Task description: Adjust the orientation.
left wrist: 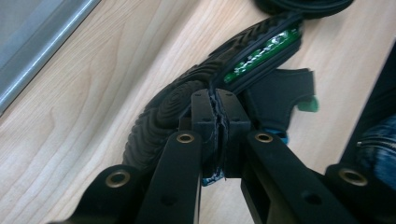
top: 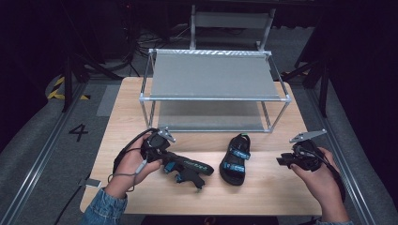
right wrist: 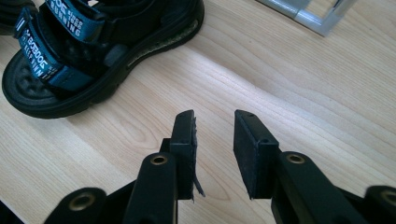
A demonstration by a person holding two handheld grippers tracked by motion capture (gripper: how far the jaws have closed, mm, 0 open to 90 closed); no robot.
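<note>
Partly hidden behind clenched left gripper (left wrist: 215, 116) jaws, tipped sandal (left wrist: 196, 98) strap; right gripper (right wrist: 214, 140) jaws released.

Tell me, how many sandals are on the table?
2. One sandal lies tipped on its side by the left gripper, whose jaws are shut on it. The other sandal stands upright in the middle, apart from the open right gripper.

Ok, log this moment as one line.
left gripper: shut on tipped sandal | right gripper: open, holding nothing | upright sandal: on table
</note>
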